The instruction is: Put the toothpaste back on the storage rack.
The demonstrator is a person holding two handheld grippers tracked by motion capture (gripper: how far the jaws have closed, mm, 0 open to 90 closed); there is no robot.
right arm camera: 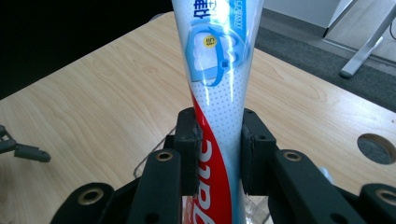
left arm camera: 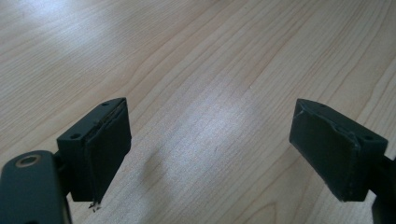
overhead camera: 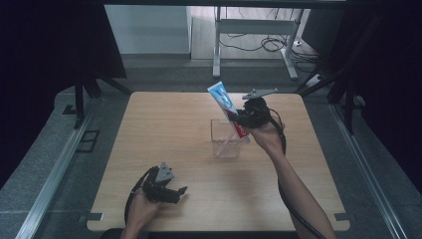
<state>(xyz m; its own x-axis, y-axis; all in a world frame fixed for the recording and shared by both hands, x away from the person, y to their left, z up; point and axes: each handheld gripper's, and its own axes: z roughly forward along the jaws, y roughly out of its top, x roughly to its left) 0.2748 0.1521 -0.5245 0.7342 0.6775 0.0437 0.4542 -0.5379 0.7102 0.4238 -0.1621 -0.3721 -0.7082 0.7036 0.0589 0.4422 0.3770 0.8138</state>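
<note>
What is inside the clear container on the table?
The clear container holds a pink, stick-like item leaning inside; what it is cannot be told. The toothpaste tube, clamped in the right gripper, covers the container's far right corner.

Pale wood-grain table, glossy tube, clear plastic cup
The table (left arm camera: pixel 196 70) shows light wood grain with a smooth, faintly sheened top; the toothpaste tube (right arm camera: pixel 219 93) is glossy printed plastic in white, blue and red; the cup (overhead camera: pixel 225 142) is clear, see-through plastic; the left gripper (left arm camera: pixel 210 149) and right gripper (right arm camera: pixel 218 154) have matt black pads (left arm camera: pixel 109 144), rough at the edges
</note>
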